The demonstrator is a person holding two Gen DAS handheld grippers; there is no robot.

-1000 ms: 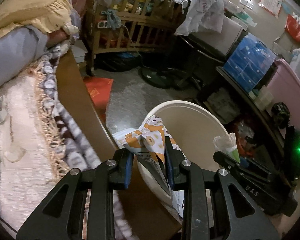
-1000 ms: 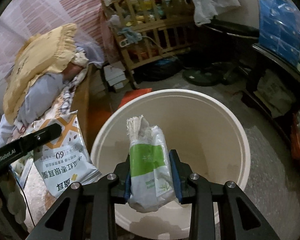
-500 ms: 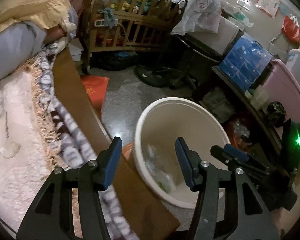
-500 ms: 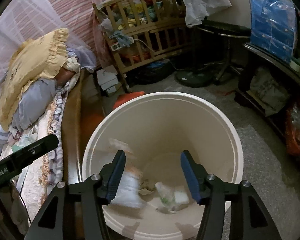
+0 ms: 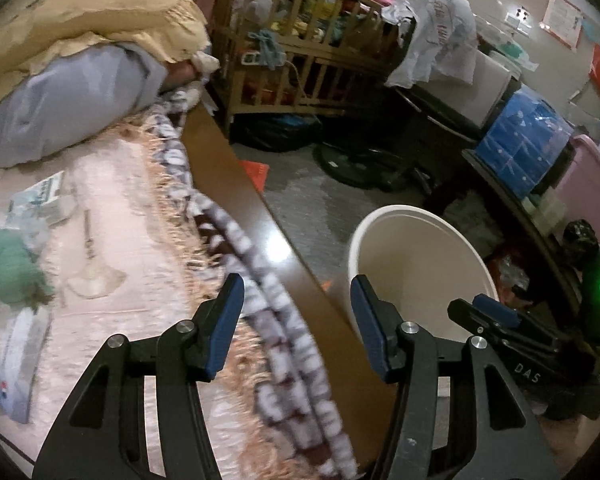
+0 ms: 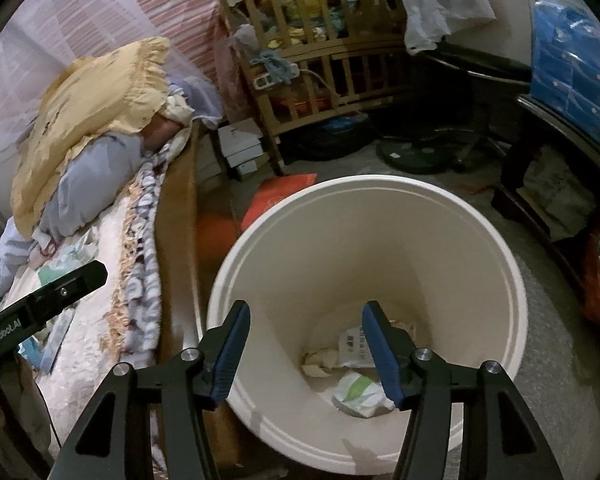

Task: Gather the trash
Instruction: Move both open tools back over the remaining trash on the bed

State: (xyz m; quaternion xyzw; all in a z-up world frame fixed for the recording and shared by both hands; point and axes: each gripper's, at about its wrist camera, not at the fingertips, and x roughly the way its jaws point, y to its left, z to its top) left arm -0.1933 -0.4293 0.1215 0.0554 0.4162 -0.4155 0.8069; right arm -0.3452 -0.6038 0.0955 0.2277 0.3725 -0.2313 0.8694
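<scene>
Far left on the bed (image 5: 112, 184): a flat packet (image 5: 40, 196), a green cloth (image 5: 4, 264) and a blue-and-white wrapper (image 5: 16, 364) lie on the pale cover, plausibly the trash left to pick up.

Left gripper (image 5: 296, 320) hangs over the bed edge, jaws apart at a middling width, nothing between them. It points at the patterned blanket (image 5: 260, 312) and the brown bed rail (image 5: 236, 184).

To the right, the white bucket (image 6: 512, 280) stands on the floor, touching or just beside the rail. A green-and-white pouch (image 6: 360, 394), a printed bag (image 6: 354, 346) and a crumpled paper (image 6: 320, 362) lie at its bottom.

Right gripper (image 6: 306, 354) hovers above the bucket mouth, jaws also half wide, empty.

Step in hand, judged: go back to the bed for the next piece. Swing the left gripper out over the cover first, open wider before dropping, and pinch a flat packet by a raised edge so the cover is not caught. Keep the right gripper clear of the bucket rim while turning.
</scene>
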